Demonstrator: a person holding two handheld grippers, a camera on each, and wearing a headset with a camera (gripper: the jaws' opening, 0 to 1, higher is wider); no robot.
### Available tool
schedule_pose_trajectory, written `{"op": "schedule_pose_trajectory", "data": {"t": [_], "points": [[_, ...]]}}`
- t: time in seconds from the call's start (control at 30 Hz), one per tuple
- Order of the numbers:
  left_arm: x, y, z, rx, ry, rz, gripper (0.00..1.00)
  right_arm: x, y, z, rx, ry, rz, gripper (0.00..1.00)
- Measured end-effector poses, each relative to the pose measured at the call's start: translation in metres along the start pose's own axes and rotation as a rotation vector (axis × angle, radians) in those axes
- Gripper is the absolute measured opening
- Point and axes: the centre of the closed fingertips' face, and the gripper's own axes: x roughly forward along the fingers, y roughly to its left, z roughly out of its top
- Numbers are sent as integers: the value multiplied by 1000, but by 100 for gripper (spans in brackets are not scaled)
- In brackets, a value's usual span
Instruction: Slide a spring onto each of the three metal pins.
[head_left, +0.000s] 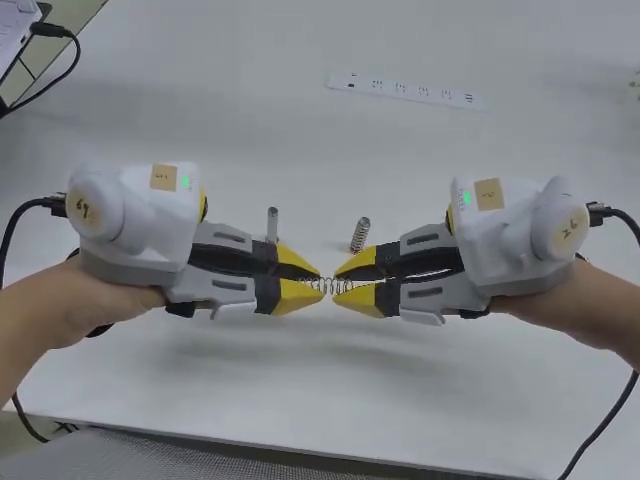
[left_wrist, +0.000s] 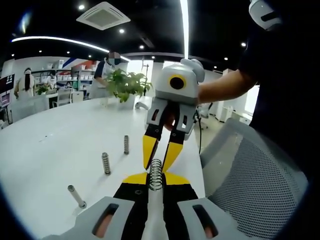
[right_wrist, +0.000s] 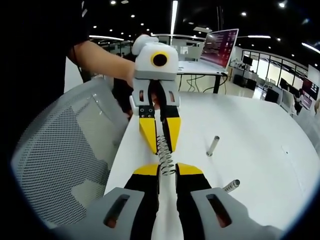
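Head view: the left hand-held gripper (head_left: 312, 283) and right hand-held gripper (head_left: 343, 285) meet tip to tip above the white surface (head_left: 300, 130). Each is clenched on one end of a spring (head_left: 338, 287). Just behind stand a bare pin (head_left: 272, 222), its foot hidden by the left jaws, and a sprung pin (head_left: 359, 235). The surface's near edge lies just below the hands.

Left gripper view: the spring sits in the nearly closed tips. Another sprung pin (left_wrist: 126, 144) stands farther back, with open surface around it.

Right gripper view: the spring bridges both pairs of tips, and a mesh chair (right_wrist: 65, 145) sits beside the surface's edge.
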Motion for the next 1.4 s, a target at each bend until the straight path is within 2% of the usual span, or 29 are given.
{"op": "schedule_pose_trajectory", "data": {"t": [0.17,0.6,0.97,1.1,1.4], "points": [[-1,2,2,-3,-6,6,2,-2,-3,-4,10,8,-12,8],[-2,2,3,-13,-18,7,2,-5,-4,-1,36,-16,-23,7],[-4,2,3,-10,-16,10,2,-8,-5,8,57,-41,-23,7],[-5,2,-1,5,8,12,2,-9,-4,16,66,-65,-15,7],[-5,3,0,9,6,14,2,-11,-4,25,64,-88,-9,7]]}}
